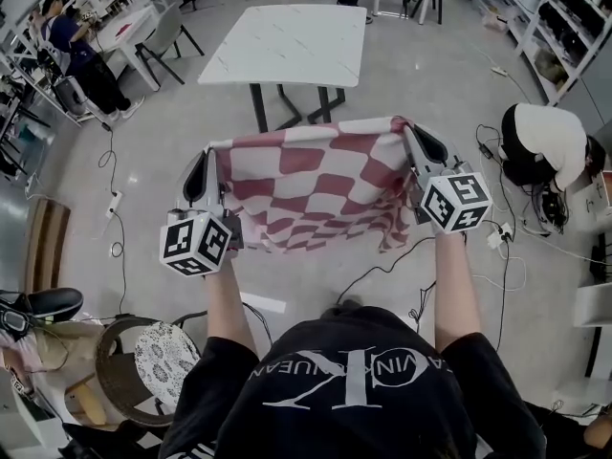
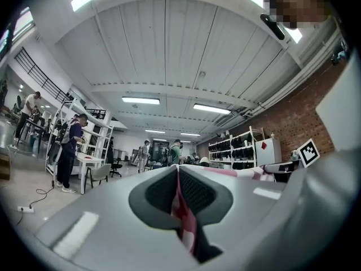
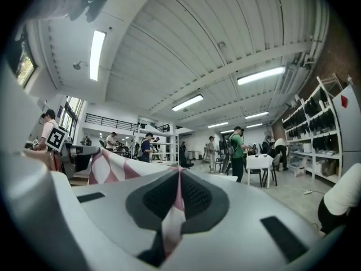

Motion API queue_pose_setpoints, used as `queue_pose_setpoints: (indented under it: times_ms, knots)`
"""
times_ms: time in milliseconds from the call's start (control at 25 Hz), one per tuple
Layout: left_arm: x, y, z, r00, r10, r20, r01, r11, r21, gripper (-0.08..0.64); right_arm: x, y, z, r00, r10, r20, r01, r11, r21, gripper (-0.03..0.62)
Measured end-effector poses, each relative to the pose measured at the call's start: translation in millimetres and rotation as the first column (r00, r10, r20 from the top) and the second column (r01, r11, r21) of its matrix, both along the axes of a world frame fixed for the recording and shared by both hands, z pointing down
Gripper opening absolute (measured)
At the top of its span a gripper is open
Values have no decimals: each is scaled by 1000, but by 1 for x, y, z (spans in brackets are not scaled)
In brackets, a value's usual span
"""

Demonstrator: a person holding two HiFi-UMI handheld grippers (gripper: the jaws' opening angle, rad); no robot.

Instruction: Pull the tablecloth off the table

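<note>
Red-and-white checked fabric tablecloth [image 1: 311, 194] is held aloft, already off the white marble-topped counter [image 1: 287, 41], clenched at its corners by the left claw [image 1: 212, 153] and right claw [image 1: 409, 130], which are best kept level and apart.

The head view looks steeply down from above the person. It is near to the shoulders at the bottom edge, and the white table [image 1: 287, 44] is far off at the upper middle. The left gripper view rides just behind the jaws of the left gripper [image 1: 204, 165] and faces about level into the hall, with ceiling filling its upper half. The right gripper view sits the same way on the right gripper [image 1: 413, 142]. All three views share the tablecloth [image 1: 316, 194]. The left gripper view catches the right marker cube [image 2: 308, 152] at its middle right, and the right gripper view catches the left marker cube [image 3: 56, 138] at its middle left.
</note>
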State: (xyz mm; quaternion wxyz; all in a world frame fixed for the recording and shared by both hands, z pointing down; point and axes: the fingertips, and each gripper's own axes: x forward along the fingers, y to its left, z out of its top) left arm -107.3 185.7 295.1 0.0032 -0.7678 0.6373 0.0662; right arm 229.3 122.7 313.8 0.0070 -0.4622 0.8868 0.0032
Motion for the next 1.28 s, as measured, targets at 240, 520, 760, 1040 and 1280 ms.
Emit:
queue_pose_setpoints:
  times_ms: [240,520,760,1040,1280]
  knots:
    - [-2,2,-25,1000,-9,22,8,999,52,18,-3,-2,-23,1000,-6,7,6,999,49,15]
    - [-7,6,-30,999,-26,34,23,996,82,18,-9,-2,-28,1000,-8,0,8,997,78,15]
    - [-9,8,-25,998,-46,46,43,996,72,18,-11,-2,-27,1000,-12,4,12,998,70,15]
    - [-11,12,-16,997,-64,42,62,997,52,18,-14,-1,-21,1000,-20,9,20,998,60,15]
    - [-7,15,-14,997,-65,39,64,997,46,18,-10,1,-20,1000,-21,15,20,998,58,15]
